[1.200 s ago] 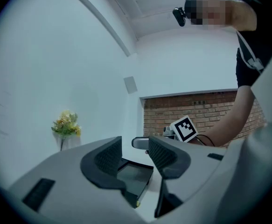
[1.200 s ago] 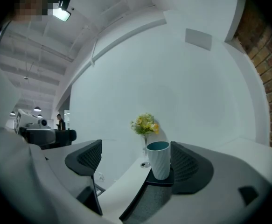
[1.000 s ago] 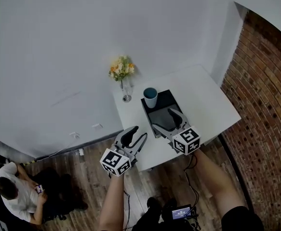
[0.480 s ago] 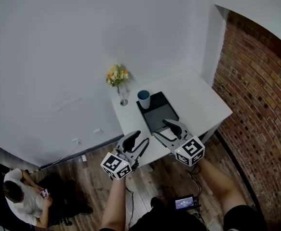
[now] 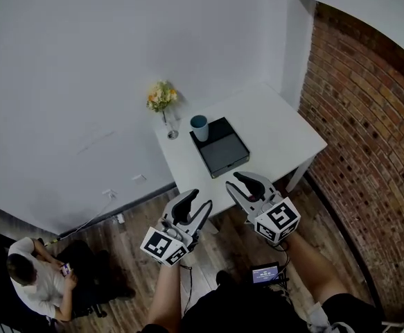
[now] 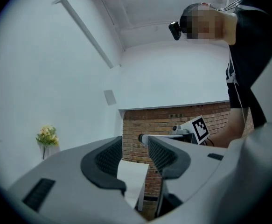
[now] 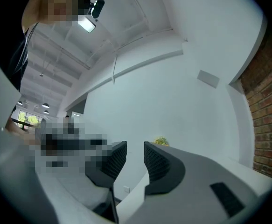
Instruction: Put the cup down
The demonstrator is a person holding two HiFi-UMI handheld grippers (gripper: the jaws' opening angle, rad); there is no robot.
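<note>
Light-blue cylindrical cup stands upright on white rectangular table, at far-left corner of flat black tray. Glass vase of yellow flowers is just beside it. Both grippers are off the near table edge, nothing blocking. Left gripper jaws are spread, empty. Right gripper jaws have just been closing, narrow gap, nothing between.

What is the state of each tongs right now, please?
Left tongs: open, holding nothing.
Right tongs: open narrowly, just been closing, nothing between them.
</note>
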